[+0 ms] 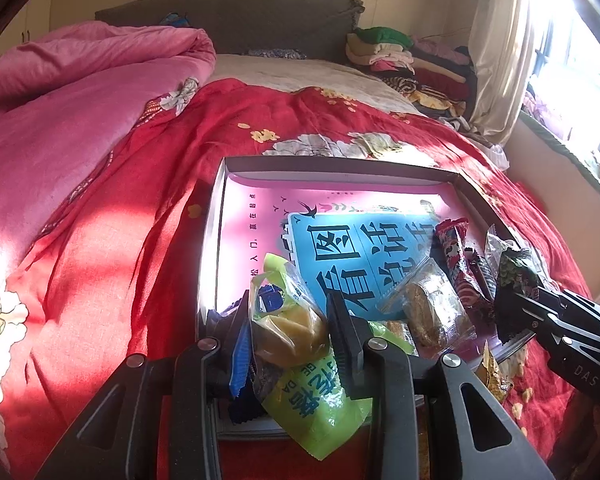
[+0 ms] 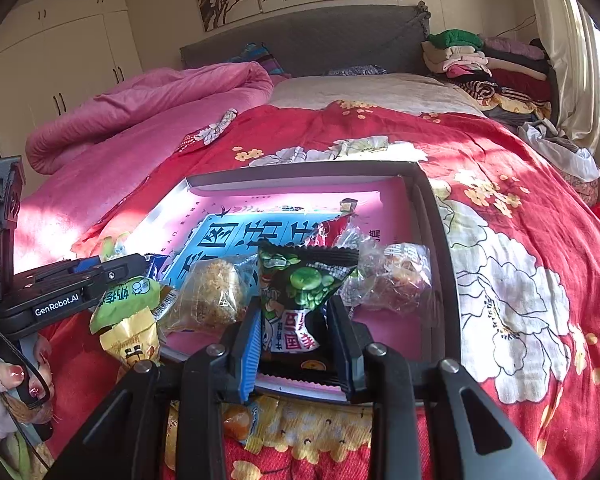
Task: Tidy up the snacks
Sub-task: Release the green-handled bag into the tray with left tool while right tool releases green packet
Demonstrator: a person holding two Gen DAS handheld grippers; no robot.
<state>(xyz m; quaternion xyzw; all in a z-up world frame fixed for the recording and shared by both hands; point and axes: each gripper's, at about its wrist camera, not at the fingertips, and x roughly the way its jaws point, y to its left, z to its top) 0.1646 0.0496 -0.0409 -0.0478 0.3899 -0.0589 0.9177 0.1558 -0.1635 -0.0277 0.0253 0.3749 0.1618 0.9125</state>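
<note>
A shallow grey box (image 1: 342,166) with a pink and blue printed bottom lies on the red bed; it also shows in the right wrist view (image 2: 440,240). My left gripper (image 1: 290,312) is shut on a green-wrapped yellow cake (image 1: 288,328) over the box's near left corner. My right gripper (image 2: 296,320) is shut on a black and green pea snack packet (image 2: 304,284) over the box's near edge; it shows at the right of the left wrist view (image 1: 516,276). A clear-wrapped brown cake (image 1: 428,304) and a red packet (image 1: 458,260) lie inside the box.
Clear-wrapped snacks (image 2: 400,276) lie in the box's right corner. A yellow-wrapped snack (image 2: 256,420) lies on the red flowered quilt (image 2: 500,280) in front of the box. A rolled pink duvet (image 1: 80,92) is at the left, and stacked clothes (image 1: 412,64) at the back right.
</note>
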